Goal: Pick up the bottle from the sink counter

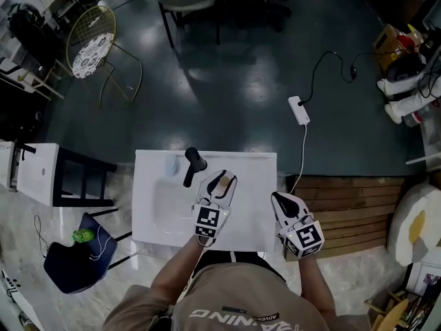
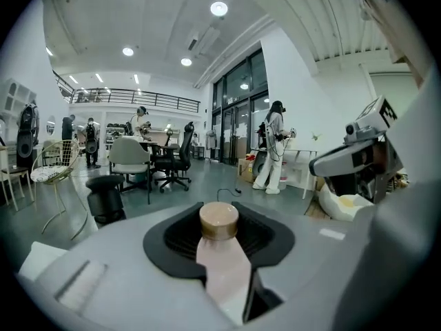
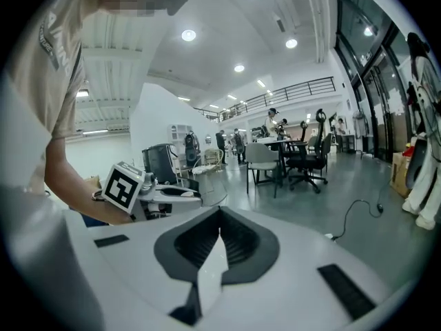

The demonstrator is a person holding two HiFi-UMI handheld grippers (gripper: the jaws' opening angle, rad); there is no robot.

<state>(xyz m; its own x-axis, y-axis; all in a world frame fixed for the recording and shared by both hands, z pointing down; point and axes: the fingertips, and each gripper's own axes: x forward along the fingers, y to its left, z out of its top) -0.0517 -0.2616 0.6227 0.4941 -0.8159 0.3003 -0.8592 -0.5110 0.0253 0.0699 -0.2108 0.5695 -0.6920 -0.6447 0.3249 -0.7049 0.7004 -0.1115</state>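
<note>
Left tool (image 1: 218,185) is pinching the bottle (image 2: 220,261) by its body, with the tan cap (image 2: 219,219) poking out past the jaws. The bottle is just right of the black faucet (image 1: 193,164), over the white surface (image 1: 255,185). Right tool (image 1: 281,200) is further right of the faucet, jaws pressed together with nothing in them.

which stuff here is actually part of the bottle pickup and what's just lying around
Job in hand: bottle; left tongs shut on it; sink counter.

Lying about: faucet; power strip; wire chair; wooden pallet.
</note>
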